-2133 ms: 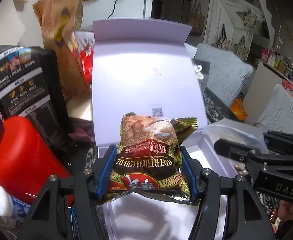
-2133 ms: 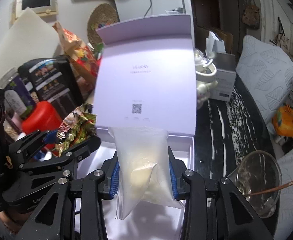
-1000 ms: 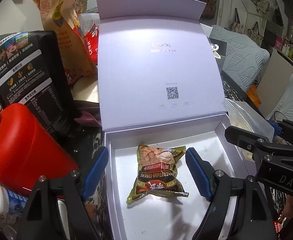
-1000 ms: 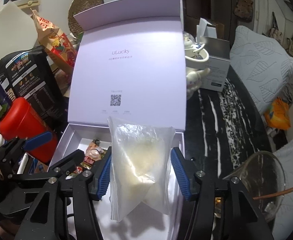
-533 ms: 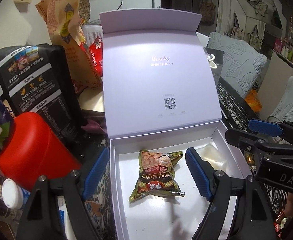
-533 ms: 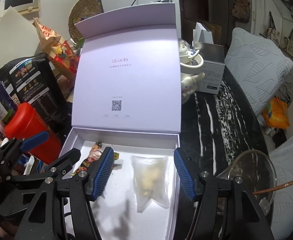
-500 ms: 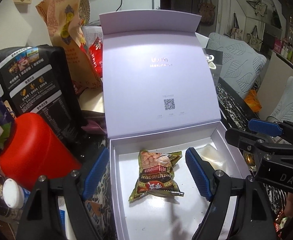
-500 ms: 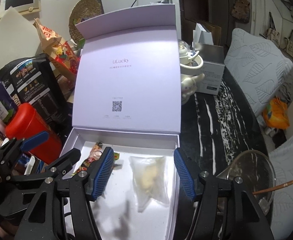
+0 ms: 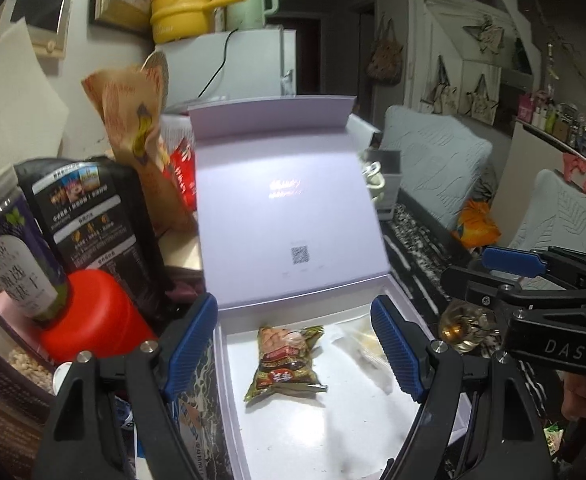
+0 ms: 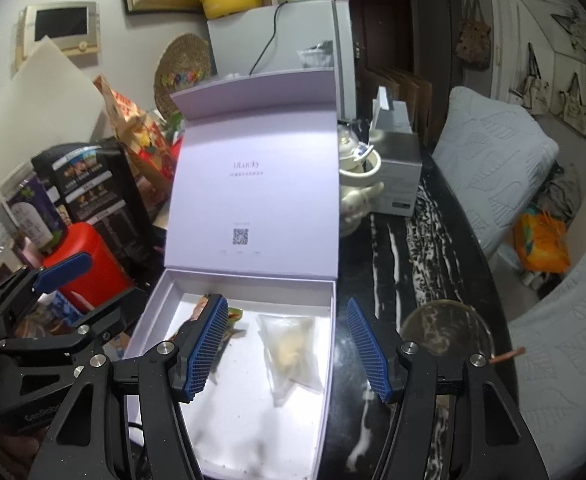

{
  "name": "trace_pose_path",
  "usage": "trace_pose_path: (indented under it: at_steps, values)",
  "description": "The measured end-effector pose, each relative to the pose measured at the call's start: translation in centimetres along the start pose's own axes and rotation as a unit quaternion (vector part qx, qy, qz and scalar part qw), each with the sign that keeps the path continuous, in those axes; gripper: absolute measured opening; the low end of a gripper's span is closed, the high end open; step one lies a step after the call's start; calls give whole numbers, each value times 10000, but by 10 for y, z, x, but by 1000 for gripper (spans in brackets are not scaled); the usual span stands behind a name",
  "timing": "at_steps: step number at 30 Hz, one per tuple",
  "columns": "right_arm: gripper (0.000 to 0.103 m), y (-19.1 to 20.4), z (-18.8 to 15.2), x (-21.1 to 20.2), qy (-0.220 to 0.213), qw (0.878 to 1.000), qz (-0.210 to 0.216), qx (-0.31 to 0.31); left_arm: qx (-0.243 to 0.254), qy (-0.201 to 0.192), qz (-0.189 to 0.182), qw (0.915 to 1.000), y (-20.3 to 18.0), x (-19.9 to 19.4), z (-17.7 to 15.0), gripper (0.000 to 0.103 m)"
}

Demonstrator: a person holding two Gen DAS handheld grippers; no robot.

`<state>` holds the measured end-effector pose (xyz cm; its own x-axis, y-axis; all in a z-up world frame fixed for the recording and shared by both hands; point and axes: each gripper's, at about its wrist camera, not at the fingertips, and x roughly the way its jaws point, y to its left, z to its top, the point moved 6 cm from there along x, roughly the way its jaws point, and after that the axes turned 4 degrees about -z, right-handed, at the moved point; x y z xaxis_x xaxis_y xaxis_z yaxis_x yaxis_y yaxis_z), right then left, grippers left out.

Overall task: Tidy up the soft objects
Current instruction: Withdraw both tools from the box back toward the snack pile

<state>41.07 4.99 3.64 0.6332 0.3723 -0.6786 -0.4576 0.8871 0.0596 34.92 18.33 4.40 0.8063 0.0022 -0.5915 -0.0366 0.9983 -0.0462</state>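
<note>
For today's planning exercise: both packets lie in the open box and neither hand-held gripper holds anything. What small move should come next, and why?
Probably swing the tall lilac lid down, if nothing more goes in. The green-brown cereal snack packet and clear plastic bag lie flat inside the lilac gift box; the left hand-held gripper and right hand-held gripper hang open above them.

Both wrist cams down onto box [image 9: 229,360]
</note>
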Motion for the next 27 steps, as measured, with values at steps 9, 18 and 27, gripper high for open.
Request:
trace_pose_path:
  at_steps: [9, 18, 27]
  values:
    - [63, -2, -7, -52, -509, 9979, -274, -305, 376, -253, -356, 9983, -31, -32, 4, 79]
    - [63, -17, -23, -105, -794, 9966, -205, -79, 648, -550, -857, 9927, -64, -75, 1, 81]
    - [63, -26, -52, -150, -991, 9944, -352, -78, 957, -765, -1082, 9866, -96, -103, -8, 82]
